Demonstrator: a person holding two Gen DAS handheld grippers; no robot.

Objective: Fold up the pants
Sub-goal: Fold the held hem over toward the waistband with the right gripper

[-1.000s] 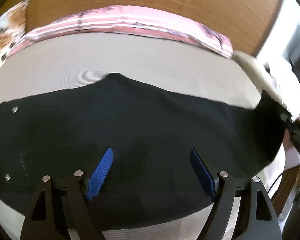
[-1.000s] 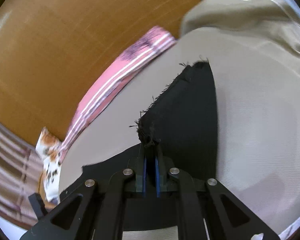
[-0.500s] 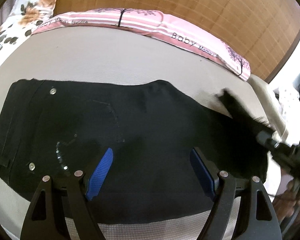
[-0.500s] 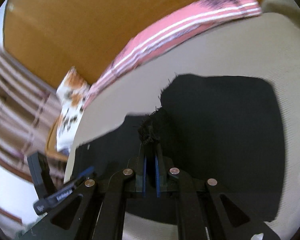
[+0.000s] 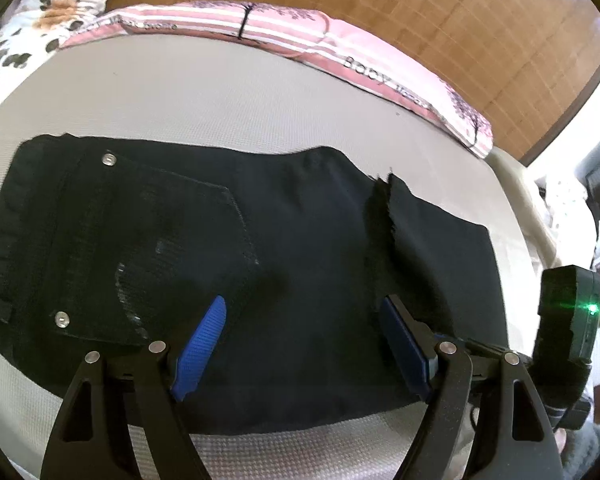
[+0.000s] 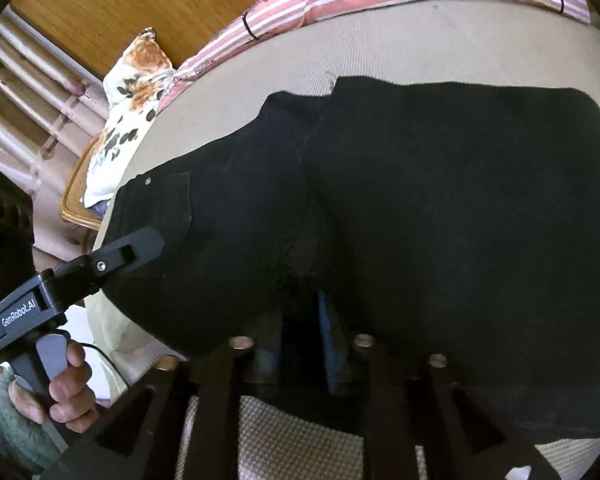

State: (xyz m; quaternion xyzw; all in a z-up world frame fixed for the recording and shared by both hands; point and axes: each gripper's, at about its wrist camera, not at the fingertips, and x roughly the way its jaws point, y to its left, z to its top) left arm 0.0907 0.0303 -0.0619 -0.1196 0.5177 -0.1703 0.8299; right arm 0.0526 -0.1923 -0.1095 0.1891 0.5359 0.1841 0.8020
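Left gripper [image 5: 300, 344]: lower centre of the left wrist view, pitched steeply down over the cloth. Blue pads [image 5: 198, 348] stand wide apart; nothing sits between them. Open and empty, hovering above the black fabric.

Right gripper [image 6: 300, 320]: bottom centre of the right wrist view, also angled down. Its jaws are opening; a narrow gap shows between the blue pads [image 6: 327, 344], with the frayed black hem lying in and just ahead of that gap. The area is dark, and the pads do not appear to press on the cloth.

Hand [image 6: 66, 384]: lower left of the right wrist view, fingers curled round the grey handle of the other tool, whose black finger reaches up and right over the pants; a green knitted sleeve [image 6: 8, 428] covers the wrist.

Pants [image 5: 236, 272]: black, spread flat across the middle of both views on the bed [image 5: 204, 92]. Waistband and two metal rivets lie at the left of the left wrist view, a back pocket beside them. The leg end is folded back over the body, its ragged hem [image 5: 384, 216] right of centre.

Striped pink pillow [image 5: 340, 52]: upper part of the frame, along the far edge of the bed.

Floral cushion [image 5: 40, 12]: upper left corner.

Woven wood-coloured wall [image 5: 460, 20]: behind both, top of frame.
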